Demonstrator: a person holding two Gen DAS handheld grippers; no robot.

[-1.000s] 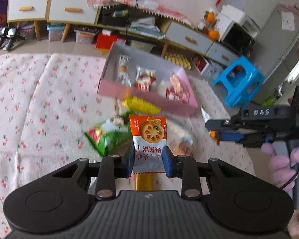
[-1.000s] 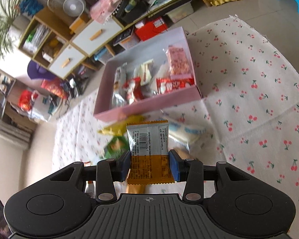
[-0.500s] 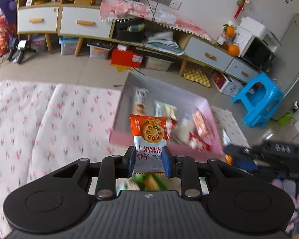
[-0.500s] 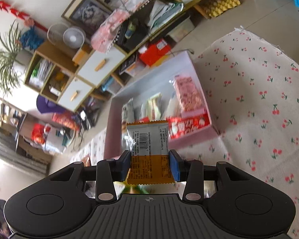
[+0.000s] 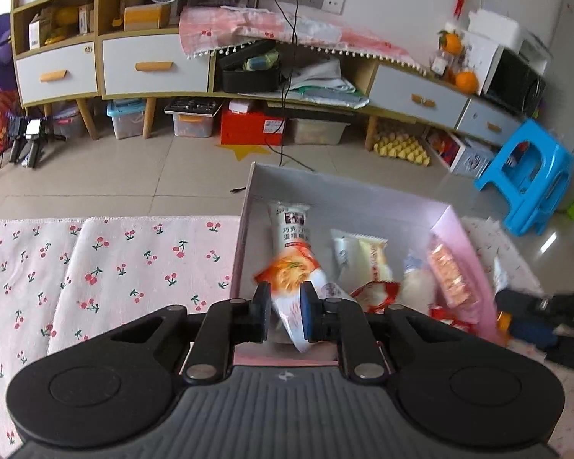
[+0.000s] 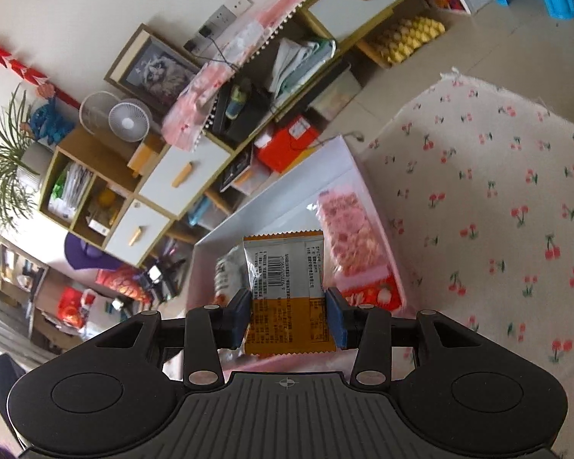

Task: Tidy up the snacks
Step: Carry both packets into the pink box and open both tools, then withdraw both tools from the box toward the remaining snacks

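A pink box (image 5: 245, 237) holds several snack packets on the cherry-print cloth. My left gripper (image 5: 284, 311) hangs over the box's near left part. Its jaws stand slightly parted around a blurred orange-and-white biscuit packet (image 5: 292, 283), which tilts between them. My right gripper (image 6: 289, 315) is shut on an orange-and-silver packet (image 6: 287, 287), barcode side up, held above the pink box (image 6: 348, 164). A pink wafer packet (image 6: 350, 237) lies in the box on the right side. The right gripper also shows in the left wrist view (image 5: 532, 325), beside the box's right wall.
The cherry-print cloth (image 5: 114, 264) spreads left of the box and also shows in the right wrist view (image 6: 497, 210). Behind are a low cabinet with drawers (image 5: 153, 65), storage bins on the floor, and a blue stool (image 5: 528, 176).
Both grippers moved forward from the loose snack pile to over the pink box. The left jaws have widened and the biscuit packet has tilted and blurred. The right packet is unchanged in its grip.
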